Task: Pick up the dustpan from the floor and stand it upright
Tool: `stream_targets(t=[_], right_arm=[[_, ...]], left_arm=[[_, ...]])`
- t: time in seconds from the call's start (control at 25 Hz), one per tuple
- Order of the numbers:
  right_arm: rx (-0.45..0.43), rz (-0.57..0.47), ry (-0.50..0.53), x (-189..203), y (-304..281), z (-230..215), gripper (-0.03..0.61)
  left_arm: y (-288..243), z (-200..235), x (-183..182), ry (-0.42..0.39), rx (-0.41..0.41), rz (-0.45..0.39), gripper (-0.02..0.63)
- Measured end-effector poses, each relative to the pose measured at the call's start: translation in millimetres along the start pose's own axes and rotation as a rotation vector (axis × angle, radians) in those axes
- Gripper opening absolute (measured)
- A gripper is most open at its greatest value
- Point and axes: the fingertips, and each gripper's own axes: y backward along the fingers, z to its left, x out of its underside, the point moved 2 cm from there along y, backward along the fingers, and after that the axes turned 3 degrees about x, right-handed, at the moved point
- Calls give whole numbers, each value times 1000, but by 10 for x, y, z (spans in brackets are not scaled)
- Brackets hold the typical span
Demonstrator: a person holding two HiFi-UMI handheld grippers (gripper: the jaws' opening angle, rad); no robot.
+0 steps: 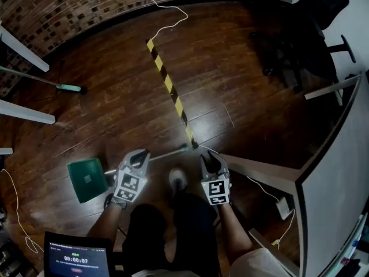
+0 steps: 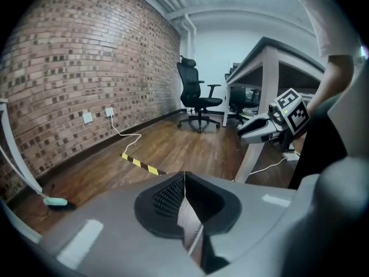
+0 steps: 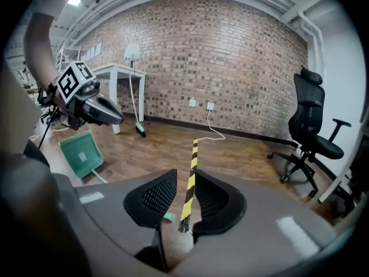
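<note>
- While the green dustpan (image 1: 86, 179) lies flat on the wooden floor (image 1: 230, 68), its long handle (image 1: 170, 152) points toward the yellow-and-black tape (image 1: 170, 88).
- The left gripper (image 1: 140, 156) has its jaws pressed together, with nothing in them.
- The right gripper (image 1: 210, 161) has its jaws apart (only floor and tape show through the gap).
- In the head view, the left gripper covers part of the handle.

Dustpan (image 1: 86, 179) flat on wooden floor (image 1: 115, 114)
</note>
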Motion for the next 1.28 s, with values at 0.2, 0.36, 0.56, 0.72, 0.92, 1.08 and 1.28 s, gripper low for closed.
stream_targets(t=[0.2, 0.36, 0.56, 0.72, 0.92, 1.08, 1.28], right_arm=[[-11, 32, -18, 892, -536, 152, 110], [-39, 39, -15, 1422, -965, 299, 128], [-121, 90, 46, 2160, -1459, 535, 173], [-153, 141, 138, 2591, -1766, 633, 163], [-125, 132, 151, 2707, -2061, 634, 154], [-107, 103, 137, 2645, -2213, 652, 139], [-55, 105, 125, 2553, -2253, 657, 83]], left_arm=[[-519, 89, 699, 86, -7, -21, 0], [-908, 48, 1209, 109, 14, -15, 0], [-1254, 18, 1807, 158, 28, 2, 1], [-1375, 16, 2112, 162, 47, -4, 0], [-1354, 164, 2370, 179, 12, -14, 0], [-1334, 189, 2493, 157, 11, -17, 0], [-1267, 184, 2518, 126, 4, 9, 0]])
